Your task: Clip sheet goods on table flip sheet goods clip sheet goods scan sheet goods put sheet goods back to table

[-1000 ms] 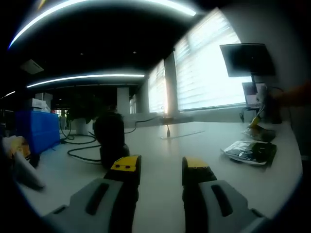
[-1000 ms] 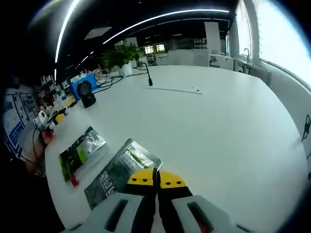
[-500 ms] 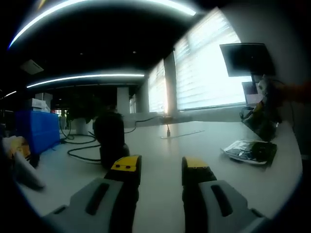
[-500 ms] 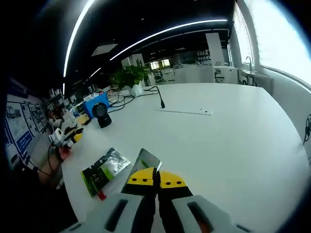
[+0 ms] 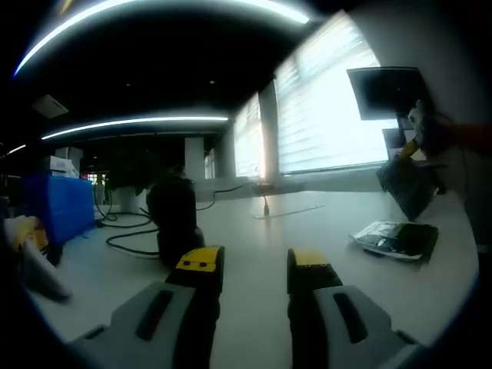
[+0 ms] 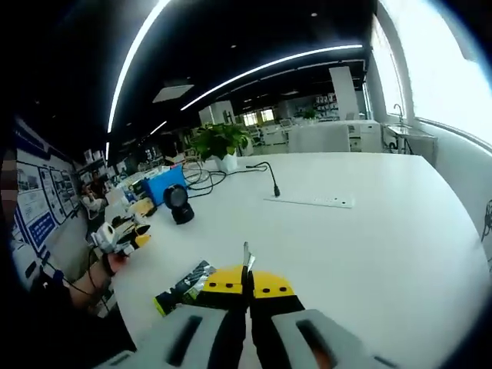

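**Lifted off the table: one packet now up in the air**

Raised since a second ago: right gripper, jaws pressed together on a sheet packet, seen edge-on and clear of the white table. Seen from the left gripper view as a dark packet hanging high. Second packet flat on the table. Left gripper parted, holding nothing, near the black scanner. Probably first clip done; flip next.

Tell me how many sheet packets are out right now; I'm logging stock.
2. One packet is lifted, clamped edge-on in the right gripper. The other packet lies flat on the white table, left of that gripper. Others may be hidden.
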The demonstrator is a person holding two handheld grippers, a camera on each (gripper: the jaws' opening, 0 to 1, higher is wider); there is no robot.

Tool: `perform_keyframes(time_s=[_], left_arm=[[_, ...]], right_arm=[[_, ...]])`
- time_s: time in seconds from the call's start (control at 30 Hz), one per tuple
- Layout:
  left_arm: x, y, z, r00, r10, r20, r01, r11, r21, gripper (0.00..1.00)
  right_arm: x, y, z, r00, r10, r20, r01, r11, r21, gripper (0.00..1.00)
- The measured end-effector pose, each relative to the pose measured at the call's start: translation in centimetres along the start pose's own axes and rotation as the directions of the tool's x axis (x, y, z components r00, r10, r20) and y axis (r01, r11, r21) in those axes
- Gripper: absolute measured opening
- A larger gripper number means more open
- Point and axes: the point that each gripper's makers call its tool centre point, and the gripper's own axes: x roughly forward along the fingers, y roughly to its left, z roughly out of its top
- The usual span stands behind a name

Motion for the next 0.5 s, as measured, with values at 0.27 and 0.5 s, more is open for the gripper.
perform_keyframes(time_s=[0.27, 0.5], left_arm=[[0.0, 0.1, 0.1, 1.000, -0.001, 0.004, 0.001, 1.000, -0.002, 0.26], [0.0, 0.1, 0.1, 1.000, -0.001, 0.006, 0.001, 1.000, -0.004, 0.26]], right_arm=[[-0.3, 0.4, 1.3, 0.999, 0.008, 0.054, -0.010, 0.999, 0.040, 0.00], [-0.5, 1.9, 3.1, 0.992, 0.011, 0.126, -0.012, 1.000, 0.006, 0.00]])
